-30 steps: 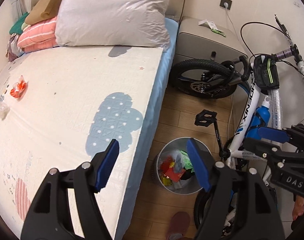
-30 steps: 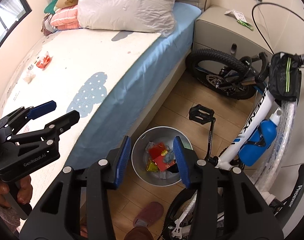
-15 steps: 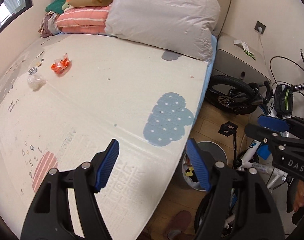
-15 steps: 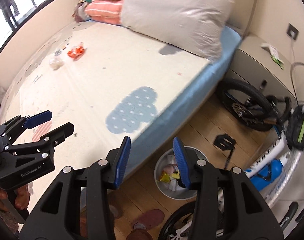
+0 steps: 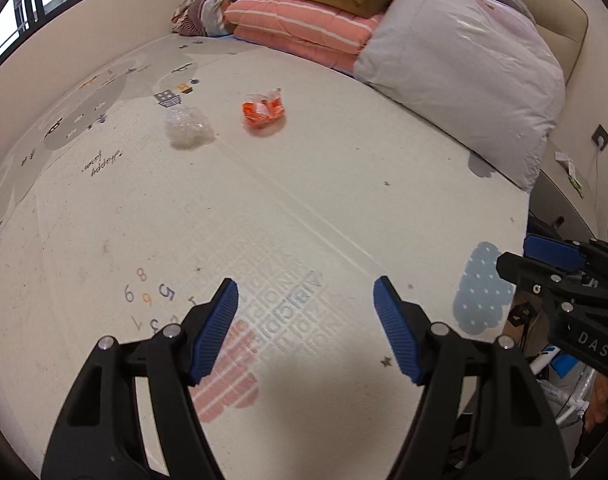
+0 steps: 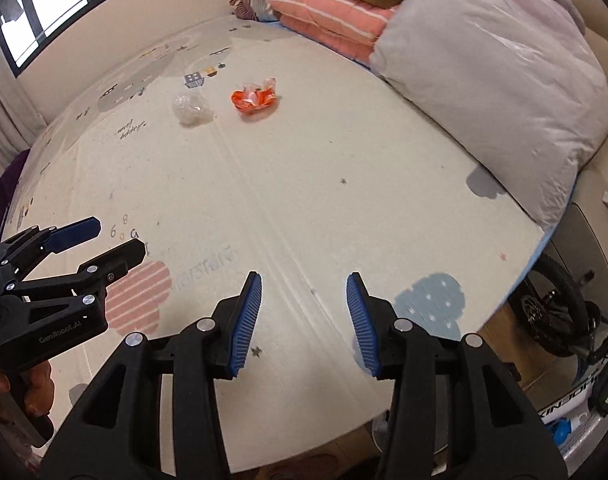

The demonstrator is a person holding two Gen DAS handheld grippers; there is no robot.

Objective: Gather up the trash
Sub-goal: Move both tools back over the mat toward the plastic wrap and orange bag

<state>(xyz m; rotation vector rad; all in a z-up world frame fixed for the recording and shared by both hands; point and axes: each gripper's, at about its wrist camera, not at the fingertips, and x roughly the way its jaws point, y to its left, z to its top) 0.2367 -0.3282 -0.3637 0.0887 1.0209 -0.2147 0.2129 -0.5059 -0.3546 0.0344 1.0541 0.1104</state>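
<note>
Both the left gripper [image 5: 305,304] and right gripper [image 6: 304,300] hang spread and empty low in frame, while the orange wrapper [image 5: 263,111] and clear crumpled plastic [image 5: 187,128] lie upper-centre on the mat [image 5: 343,184], well apart, left-side likely nearer.

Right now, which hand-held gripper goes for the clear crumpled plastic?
Left hand-held gripper, probably: open, empty, and on the side where the clear crumpled plastic lies. The right hand-held gripper is open too.
</note>
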